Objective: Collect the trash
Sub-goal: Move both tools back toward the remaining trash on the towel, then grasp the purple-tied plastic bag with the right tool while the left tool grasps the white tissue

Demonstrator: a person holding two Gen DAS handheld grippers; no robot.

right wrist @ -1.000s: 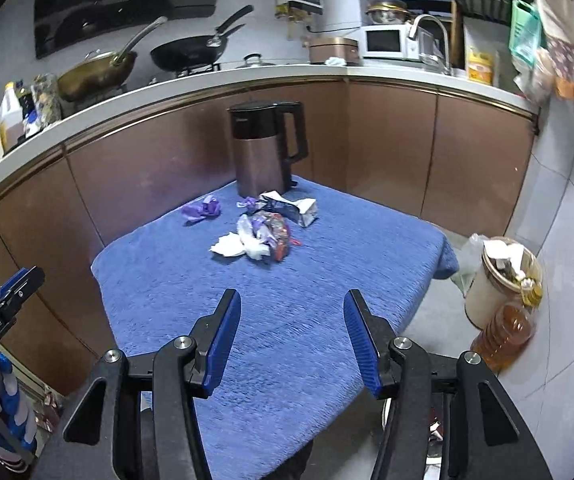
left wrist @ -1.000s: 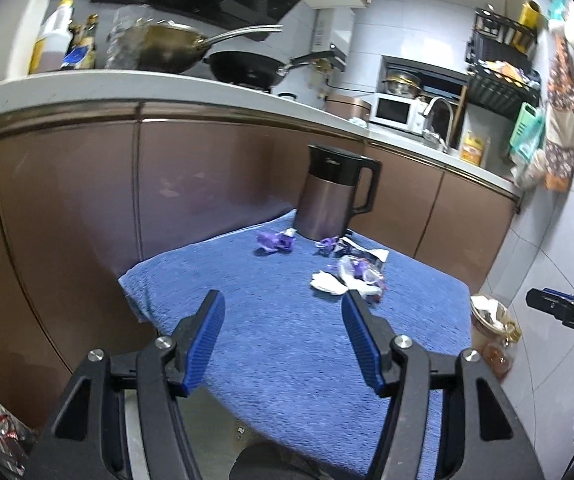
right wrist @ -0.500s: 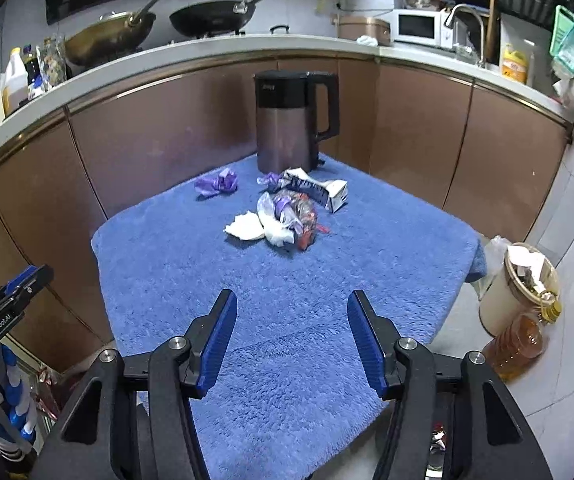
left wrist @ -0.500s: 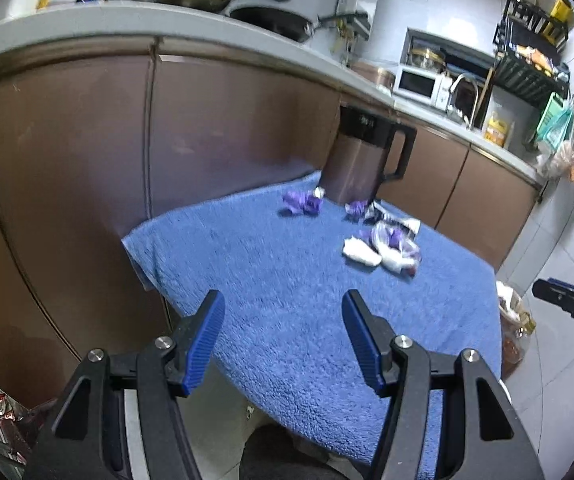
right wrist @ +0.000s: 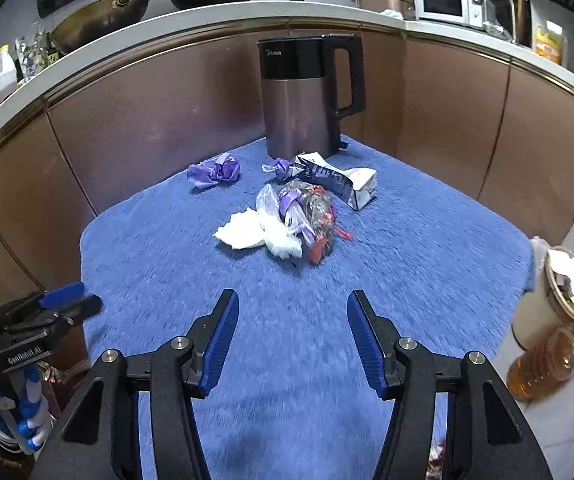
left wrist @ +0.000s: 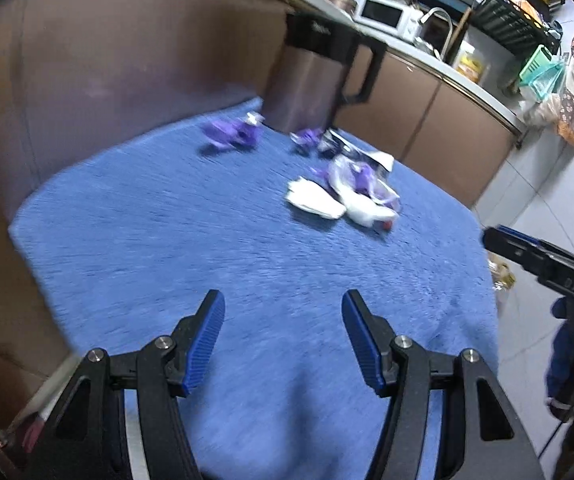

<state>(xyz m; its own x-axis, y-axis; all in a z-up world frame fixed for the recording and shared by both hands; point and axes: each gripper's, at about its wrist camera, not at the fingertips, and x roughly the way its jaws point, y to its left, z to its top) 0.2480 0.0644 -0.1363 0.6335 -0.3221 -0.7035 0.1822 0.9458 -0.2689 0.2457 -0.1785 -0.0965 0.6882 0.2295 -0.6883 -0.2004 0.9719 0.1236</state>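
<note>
Trash lies on a blue towel-covered table [right wrist: 407, 240]: a white crumpled tissue [right wrist: 241, 230], a clear bag stuffed with wrappers [right wrist: 307, 216], a torn black-and-white carton [right wrist: 339, 180], a purple wrapper [right wrist: 215, 171] and a smaller purple scrap [right wrist: 277, 167]. The left wrist view shows the same pile, blurred: tissue [left wrist: 313, 199], bag [left wrist: 363, 186], purple wrapper [left wrist: 231, 135]. My left gripper [left wrist: 283, 340] is open and empty over the table's near edge. My right gripper [right wrist: 293, 340] is open and empty, short of the pile.
A brown and black electric kettle [right wrist: 305, 100] stands at the table's back, right behind the trash. Brown cabinets [right wrist: 127, 128] wrap around the table. A full waste bin [right wrist: 555, 296] and an oil bottle [right wrist: 543, 364] stand on the floor to the right.
Both grippers have moved forward over the table toward the trash pile, which now looks larger. The left view has tilted down and is blurred by motion. Both jaws stay open.
</note>
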